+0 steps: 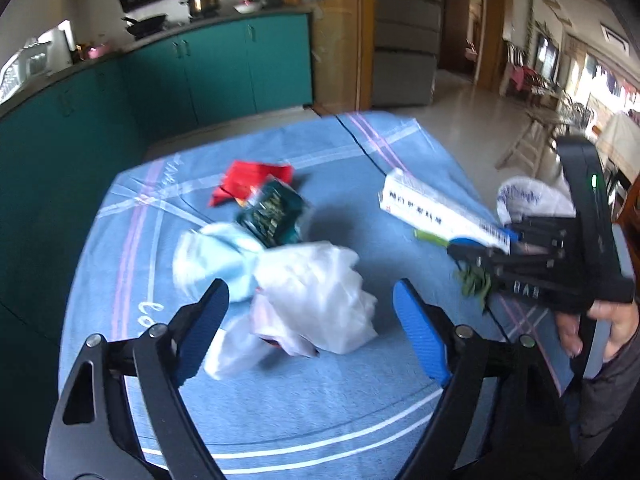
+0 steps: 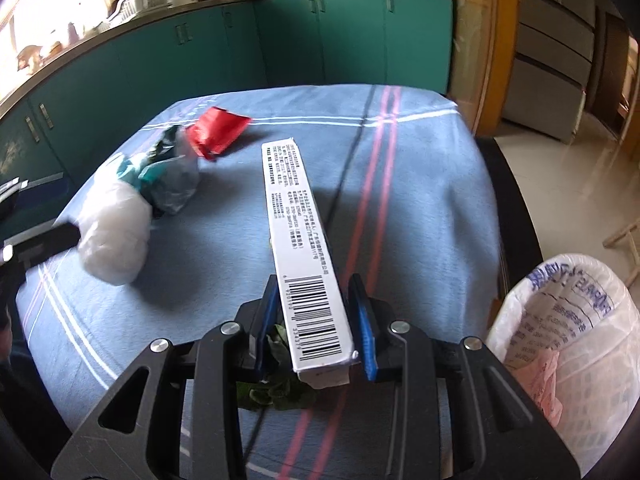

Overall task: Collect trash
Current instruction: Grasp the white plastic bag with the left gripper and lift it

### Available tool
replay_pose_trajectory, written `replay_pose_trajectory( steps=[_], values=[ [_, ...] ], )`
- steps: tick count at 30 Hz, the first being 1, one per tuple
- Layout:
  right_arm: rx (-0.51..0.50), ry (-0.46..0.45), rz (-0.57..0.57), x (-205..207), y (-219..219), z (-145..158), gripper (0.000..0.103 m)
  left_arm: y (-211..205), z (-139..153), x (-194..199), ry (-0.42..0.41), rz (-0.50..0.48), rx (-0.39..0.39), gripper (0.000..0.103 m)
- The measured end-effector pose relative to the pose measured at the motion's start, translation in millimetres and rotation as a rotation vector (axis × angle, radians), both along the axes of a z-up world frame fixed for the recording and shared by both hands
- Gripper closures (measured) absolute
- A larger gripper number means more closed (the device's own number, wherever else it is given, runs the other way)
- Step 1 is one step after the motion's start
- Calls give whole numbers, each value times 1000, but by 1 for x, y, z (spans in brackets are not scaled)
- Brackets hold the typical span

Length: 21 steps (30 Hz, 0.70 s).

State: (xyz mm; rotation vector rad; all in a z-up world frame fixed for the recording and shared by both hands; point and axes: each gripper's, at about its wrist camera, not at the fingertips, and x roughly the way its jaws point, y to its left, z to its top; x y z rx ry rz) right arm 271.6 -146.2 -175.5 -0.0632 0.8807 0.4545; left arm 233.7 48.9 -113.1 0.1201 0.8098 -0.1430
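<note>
My right gripper (image 2: 316, 320) is shut on a long white carton (image 2: 298, 232) with a barcode and holds it above the blue tablecloth (image 2: 420, 200); the carton also shows in the left wrist view (image 1: 436, 208). Green leaves (image 2: 272, 388) lie under it. My left gripper (image 1: 312, 320) is open, its fingers on either side of crumpled white plastic (image 1: 316, 292). Beyond lie a pale blue tissue (image 1: 216, 256), a dark green wrapper (image 1: 274, 212) and a red packet (image 1: 248, 180).
A bin lined with a white printed bag (image 2: 576, 320) stands off the table's right edge. Teal kitchen cabinets (image 2: 280, 40) run behind the table. A wooden door frame (image 1: 340, 40) and tiled floor (image 1: 472, 120) lie to the right.
</note>
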Motion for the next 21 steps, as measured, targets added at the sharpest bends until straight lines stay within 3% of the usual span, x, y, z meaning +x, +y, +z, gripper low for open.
replay_pose_trajectory(
  steps=[7,9,10,14,17,21],
  values=[
    [1,4,-19,2,-6,-1,68,-2,-17,8,67,-1,28,19],
    [1,4,-20,1,-6,-1,68,0,-18,9,72,9,22,29],
    [2,4,-20,1,-7,-1,68,1,-19,9,77,6,14,40],
    [4,2,-23,0,-7,0,68,2,-16,6,62,-12,1,56],
    [4,4,-28,1,-10,0,68,3,-15,4,53,-24,-3,63],
    [6,1,-29,0,-10,-1,68,5,-13,2,49,-30,-7,65]
  ],
)
